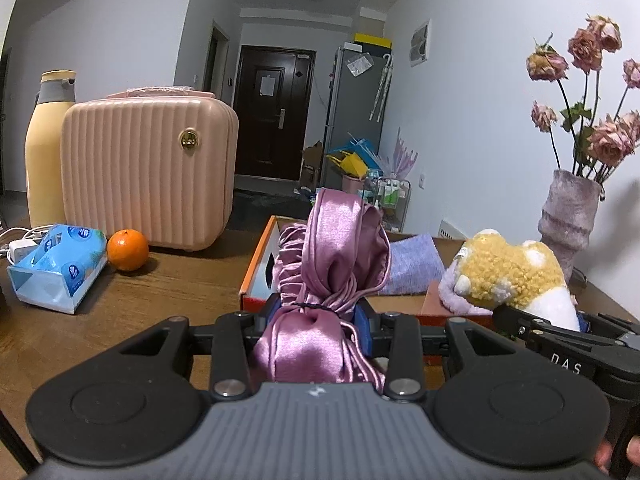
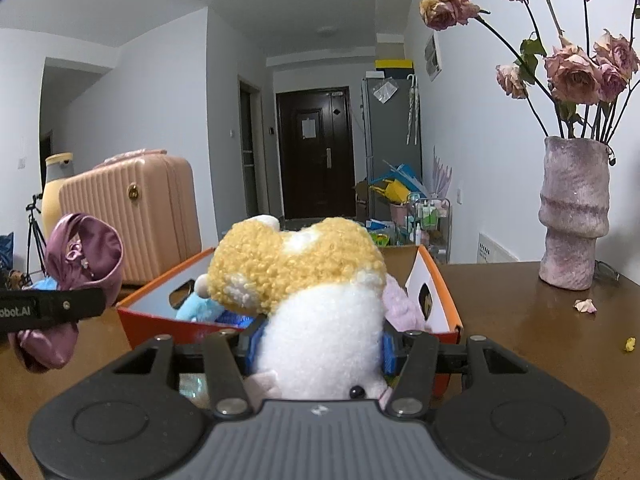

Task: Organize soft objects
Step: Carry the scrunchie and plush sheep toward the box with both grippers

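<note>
Left gripper [image 1: 318,314]: in my left hand, clenched on a mauve satin bonnet [image 1: 332,264]; its blue pads squeeze the gathered waist of the cloth from both sides.
Bonnet: bunched between my left fingers, its ruffled upper part standing up above them, its lower part hanging back toward the camera (a thin dark band circles it right at the pinch).
Bonnet's place: held off the table [image 1: 132,300], in front of the near wall of the orange box [image 1: 256,260].
Right gripper [image 2: 320,340]: in my right hand, grasping a plush toy [image 2: 316,300]; the blue pads press into its white body on either side.
Plush: white below, curly yellow on top, rising above my right fingers; one small black eye shows low, near the camera.
Plush's place: lifted, in front of the box's near wall, with the box behind it.
Box: open-topped, on the brown table; inside it lie a pale blue soft thing [image 2: 200,306] and lilac cloth [image 1: 412,266].
The two grippers: side by side, near each other, the left one's arm showing at the left edge of the right wrist view.
Left of the box: a pink ribbed case [image 1: 148,172], an orange [image 1: 128,250], a blue tissue pack [image 1: 56,268].
Right of the box: a mauve vase [image 2: 574,216] with dried roses.
</note>
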Tool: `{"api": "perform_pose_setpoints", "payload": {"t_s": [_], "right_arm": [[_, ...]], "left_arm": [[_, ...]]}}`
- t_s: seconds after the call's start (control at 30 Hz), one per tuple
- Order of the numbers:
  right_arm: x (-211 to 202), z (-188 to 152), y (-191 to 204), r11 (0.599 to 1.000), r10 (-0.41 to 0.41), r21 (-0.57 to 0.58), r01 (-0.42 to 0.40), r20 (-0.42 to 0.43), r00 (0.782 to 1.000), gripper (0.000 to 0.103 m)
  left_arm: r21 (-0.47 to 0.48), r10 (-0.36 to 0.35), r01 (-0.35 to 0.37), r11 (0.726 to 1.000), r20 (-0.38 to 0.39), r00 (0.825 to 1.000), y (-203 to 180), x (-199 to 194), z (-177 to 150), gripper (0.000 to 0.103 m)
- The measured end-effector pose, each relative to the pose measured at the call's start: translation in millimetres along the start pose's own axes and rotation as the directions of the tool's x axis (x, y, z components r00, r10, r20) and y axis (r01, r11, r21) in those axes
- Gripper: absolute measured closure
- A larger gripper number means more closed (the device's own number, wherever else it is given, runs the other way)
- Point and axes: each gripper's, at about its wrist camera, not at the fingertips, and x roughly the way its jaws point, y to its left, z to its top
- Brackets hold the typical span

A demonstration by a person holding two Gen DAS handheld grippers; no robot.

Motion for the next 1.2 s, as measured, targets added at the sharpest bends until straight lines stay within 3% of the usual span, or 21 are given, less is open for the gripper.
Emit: {"api": "perform_pose_setpoints", "payload": {"t_s": [1.2], "right_arm": [[98,28,16,1.000,0.014,0.006,-0.014,0.029,0.999,0.051]], "left_arm": [[-0.010,0.021,-0.021,1.000,0.037,0.999,-15,91,35,0.065]]}}
